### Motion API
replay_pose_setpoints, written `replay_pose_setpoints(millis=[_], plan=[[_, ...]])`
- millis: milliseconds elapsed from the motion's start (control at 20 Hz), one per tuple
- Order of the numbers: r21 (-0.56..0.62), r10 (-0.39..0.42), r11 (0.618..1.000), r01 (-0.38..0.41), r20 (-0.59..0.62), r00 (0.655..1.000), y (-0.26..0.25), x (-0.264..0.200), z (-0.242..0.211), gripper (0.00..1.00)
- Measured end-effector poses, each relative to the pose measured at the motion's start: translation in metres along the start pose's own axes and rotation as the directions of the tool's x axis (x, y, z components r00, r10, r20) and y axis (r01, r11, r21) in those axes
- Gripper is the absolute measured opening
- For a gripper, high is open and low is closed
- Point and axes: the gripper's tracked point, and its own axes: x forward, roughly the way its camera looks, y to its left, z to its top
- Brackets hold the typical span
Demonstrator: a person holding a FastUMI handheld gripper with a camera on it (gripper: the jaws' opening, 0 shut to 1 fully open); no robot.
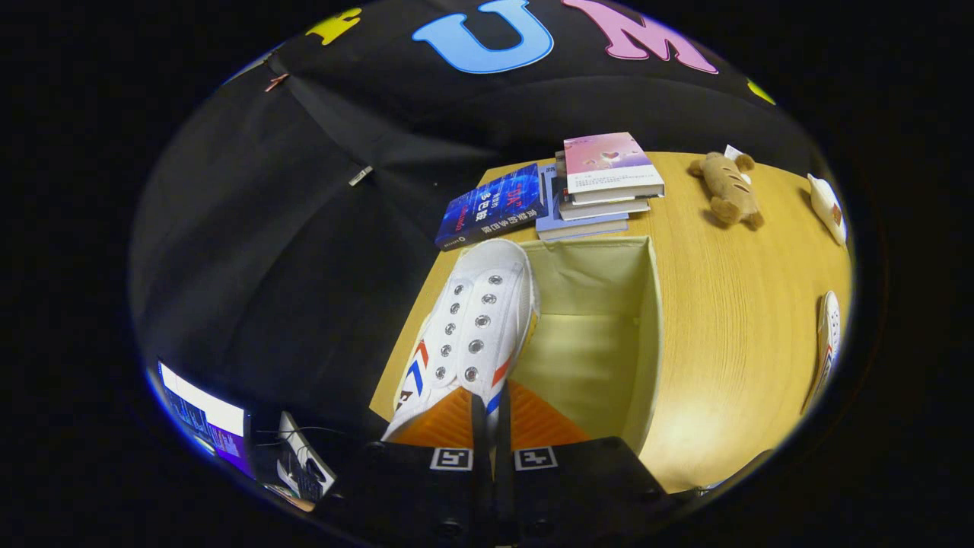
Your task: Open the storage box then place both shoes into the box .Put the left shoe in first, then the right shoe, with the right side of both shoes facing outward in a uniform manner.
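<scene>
My fingers [491, 426] are closed almost together, only a thin slit between them, and they pinch the rear edge of a white shoe [472, 327] that hangs toe-forward ahead of me; so I am clamped on the shoe, both pads pressing on it; the shoe shows its lacing panel with two rows of metal eyelets and no laces, with red and blue stripes on either flank near my tips; it sits over the left wall of the open storage box [647, 327], its toe reaching toward the box's far left corner; whether the sole touches the rim I cannot tell; the box is pale fabric, lid off, its inside bare and lit yellowish, standing on a wooden table [730, 320]; beyond the box, at the table's far edge, lies a dark blue book [491, 205] flat, and just beside it a stack of books [601, 186] with a pink cover on top; further right a brown plush toy [727, 190] lies on the wood; well apart from the box, at the table's right side, lies the second white shoe [828, 335]; a white object [828, 205] lies beyond it, too small to identify; off the table to my lower left, a lit screen [202, 418] glows
</scene>
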Motion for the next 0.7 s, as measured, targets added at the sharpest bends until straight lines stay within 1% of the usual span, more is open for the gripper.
replay_pose_setpoints(millis=[350,400,450,500,550,600,650,700], plan=[[-0.008,-0.08,0.997,0.08,-0.065,0.995,-0.009,0.029,-0.026,0.05],[-0.01,-0.076,0.997,0.075,-0.077,0.994,-0.007,0.031,-0.029,0.06],[-0.009,-0.052,0.999,0.052,-0.086,0.995,-0.001,0.036,-0.032,0.1],[-0.002,-0.014,1.0,0.014,-0.089,0.996,0.008,0.035,-0.032,0.22],[-0.001,0.001,1.0,-0.001,-0.073,0.997,0.012,0.036,-0.026,0.24],[-0.012,0.008,1.0,-0.008,-0.051,0.999,0.015,0.026,-0.021,0.37],[-0.04,0.009,0.999,-0.01,-0.035,0.999,0.015,0.026,-0.016,0.58],[-0.076,0.013,0.997,-0.014,-0.023,1.0,0.014,0.015,-0.01,0.78]])
